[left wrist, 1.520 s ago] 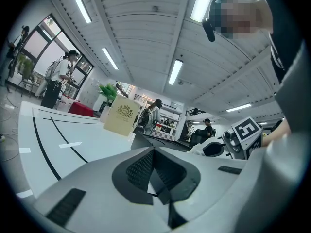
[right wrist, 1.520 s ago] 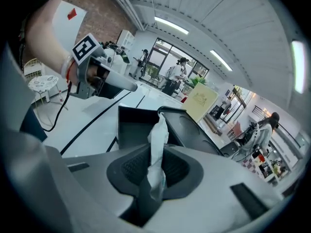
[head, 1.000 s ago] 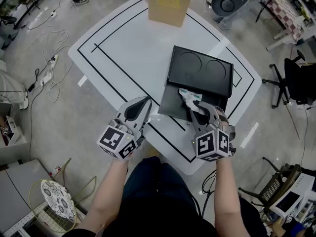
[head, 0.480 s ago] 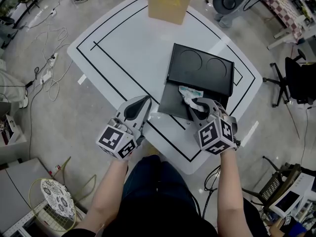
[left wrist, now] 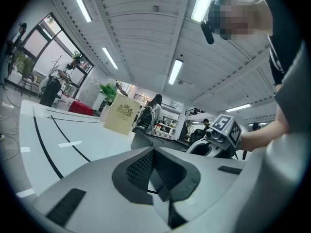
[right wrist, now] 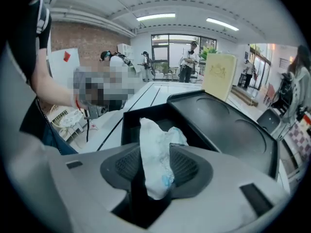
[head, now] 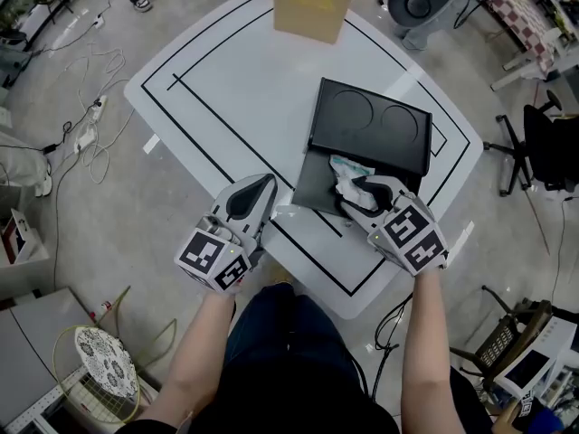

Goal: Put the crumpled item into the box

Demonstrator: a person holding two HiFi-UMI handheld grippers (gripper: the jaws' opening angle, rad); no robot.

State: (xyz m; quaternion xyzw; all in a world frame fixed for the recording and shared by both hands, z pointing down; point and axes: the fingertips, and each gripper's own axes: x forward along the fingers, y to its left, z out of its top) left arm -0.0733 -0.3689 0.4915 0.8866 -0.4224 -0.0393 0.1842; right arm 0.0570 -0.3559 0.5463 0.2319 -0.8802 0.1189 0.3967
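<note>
The crumpled white item (head: 346, 174) (right wrist: 155, 154) stands between the jaws of my right gripper (head: 355, 193) (right wrist: 156, 169), over the open tray of the black box (head: 312, 188) (right wrist: 146, 116). Those jaws have just been opening; a dark gap shows beside the item, and the pads stand apart from it. The box's lid (head: 371, 125) lies flat behind, with two round dents. My left gripper (head: 264, 190) (left wrist: 154, 171) rests level at the table's near edge, left of the box, its jaws together with nothing in them.
A tan paper bag (head: 308, 5) (left wrist: 120, 116) stands at the far edge of the white table (head: 226, 89), which has black lines. Cables (head: 90, 125) trail on the floor at the left. An office chair (head: 543, 143) is at the right.
The right gripper has rolled, so its marker cube faces up more, and its jaws have spread around the crumpled item over the tray. The left gripper has kept still.
</note>
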